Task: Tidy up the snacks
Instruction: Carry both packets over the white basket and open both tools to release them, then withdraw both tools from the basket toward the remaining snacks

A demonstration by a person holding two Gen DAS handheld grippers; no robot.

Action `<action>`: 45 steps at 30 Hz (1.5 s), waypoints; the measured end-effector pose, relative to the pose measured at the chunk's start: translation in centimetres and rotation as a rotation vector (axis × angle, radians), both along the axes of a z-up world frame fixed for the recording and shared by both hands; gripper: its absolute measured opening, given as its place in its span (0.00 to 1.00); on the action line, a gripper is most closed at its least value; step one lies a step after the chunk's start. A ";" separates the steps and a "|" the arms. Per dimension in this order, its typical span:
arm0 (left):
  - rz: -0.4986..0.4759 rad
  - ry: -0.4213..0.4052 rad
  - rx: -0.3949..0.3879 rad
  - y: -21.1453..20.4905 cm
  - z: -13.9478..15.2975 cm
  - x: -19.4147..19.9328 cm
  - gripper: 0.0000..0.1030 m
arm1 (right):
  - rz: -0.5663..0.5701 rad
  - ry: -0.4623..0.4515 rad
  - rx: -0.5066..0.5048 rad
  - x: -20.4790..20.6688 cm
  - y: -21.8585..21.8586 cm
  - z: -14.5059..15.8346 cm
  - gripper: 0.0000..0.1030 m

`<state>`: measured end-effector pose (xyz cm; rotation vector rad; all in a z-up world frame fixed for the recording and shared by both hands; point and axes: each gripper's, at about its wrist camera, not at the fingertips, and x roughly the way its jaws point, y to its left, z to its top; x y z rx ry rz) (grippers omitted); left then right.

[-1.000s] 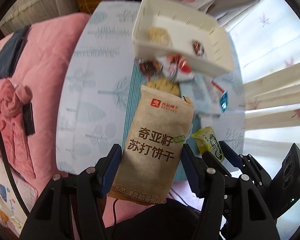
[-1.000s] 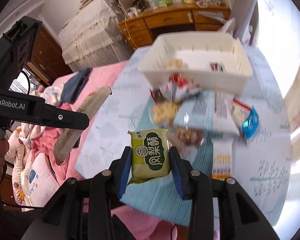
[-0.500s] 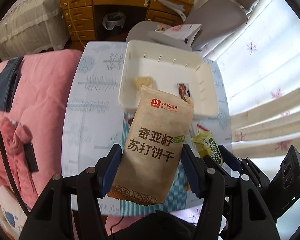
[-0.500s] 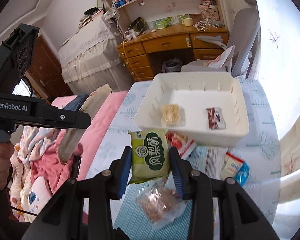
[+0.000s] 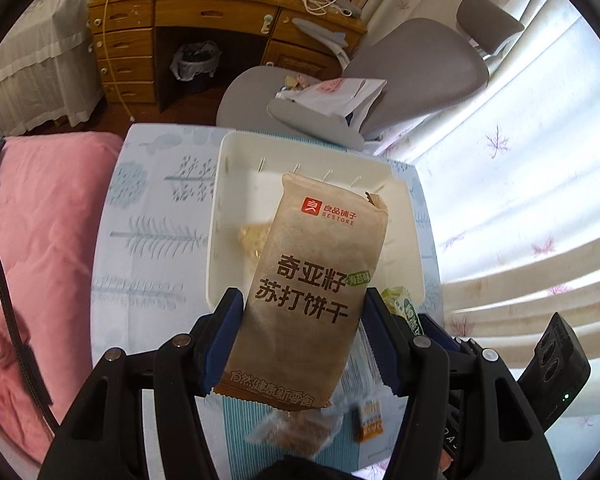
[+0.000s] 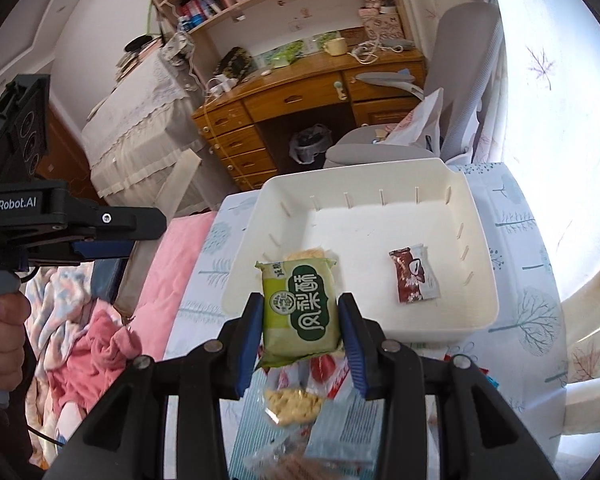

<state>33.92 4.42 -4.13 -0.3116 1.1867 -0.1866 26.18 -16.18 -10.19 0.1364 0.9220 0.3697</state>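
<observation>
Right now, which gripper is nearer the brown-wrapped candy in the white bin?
Right, as far as I can judge. The right gripper hovers at the white bin near rim, left of the brown-wrapped candy. The left gripper sits out beyond the bin's left side.

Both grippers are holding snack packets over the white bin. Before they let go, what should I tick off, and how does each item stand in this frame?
1. Left gripper grip on the brown cracker packet: ok, jaws closed on both sides.
2. Right gripper grip on the green pastry packet: ok, clamped at both edges.
3. White bin has free floor: ok, only a small red-brown packet and a pale snack lie inside.
4. Green pastry packet fully over the bin: cannot tell, it sits near the front rim.
5. Brown cracker packet over the bin: cannot tell, only its upper part overlaps it.
6. Grippers clear of each other: ok, apart in the right wrist view.
</observation>
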 end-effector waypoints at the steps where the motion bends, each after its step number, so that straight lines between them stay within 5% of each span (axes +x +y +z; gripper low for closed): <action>1: -0.006 -0.005 -0.005 0.2 -0.5 0.6 0.58 | -0.012 0.004 0.006 0.5 0.0 -0.4 0.37; 10: -0.065 -0.068 -0.066 0.8 -4.6 4.8 0.58 | -0.103 0.063 0.032 4.0 -0.4 -3.2 0.37; 17: -0.079 -0.030 -0.099 1.1 -7.7 6.5 0.59 | -0.160 0.122 0.005 5.8 -0.7 -5.1 0.38; 20: -0.072 -0.029 -0.099 1.4 -8.4 6.7 0.80 | -0.185 0.153 -0.009 6.4 -0.8 -5.8 0.45; 25: -0.045 -0.009 -0.109 2.6 -9.2 6.7 0.82 | -0.208 0.188 -0.028 6.8 -1.0 -6.4 0.56; 35: 0.003 0.054 -0.110 3.9 -10.2 4.2 0.82 | -0.238 0.214 -0.034 5.4 -1.2 -6.3 0.56; 45: -0.007 0.026 -0.069 3.1 -8.5 -1.6 0.82 | -0.233 0.193 -0.007 1.6 -1.8 -5.3 0.56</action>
